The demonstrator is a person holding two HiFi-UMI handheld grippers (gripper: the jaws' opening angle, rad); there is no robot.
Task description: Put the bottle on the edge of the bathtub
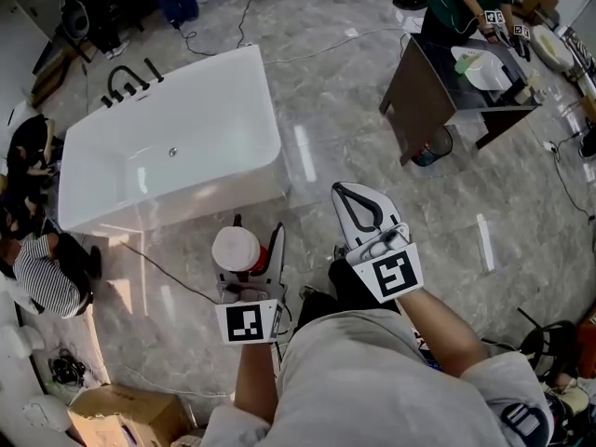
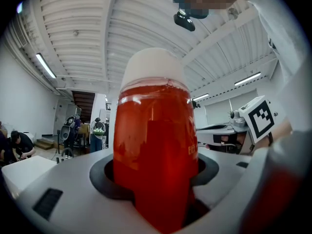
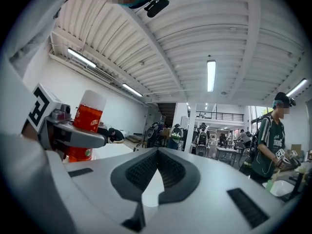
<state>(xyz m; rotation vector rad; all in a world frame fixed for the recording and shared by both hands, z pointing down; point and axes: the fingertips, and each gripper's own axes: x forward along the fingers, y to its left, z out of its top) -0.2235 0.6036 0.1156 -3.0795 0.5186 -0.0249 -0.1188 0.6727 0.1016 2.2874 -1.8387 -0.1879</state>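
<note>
clamping bottle [image 2: 155,130] between left gripper [image 2: 156,189] fingers [image 2: 63,179]

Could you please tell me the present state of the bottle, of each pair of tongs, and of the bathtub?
bottle: upright, white cap on, gripped, not yet on the bathtub.
left tongs: shut on the bottle.
right tongs: shut, nothing between them.
bathtub: empty inside.

In the head view, the bottle [image 1: 236,249] shows mainly its top end, while the left tool [image 1: 257,236] conceals its lower body and base.
</note>
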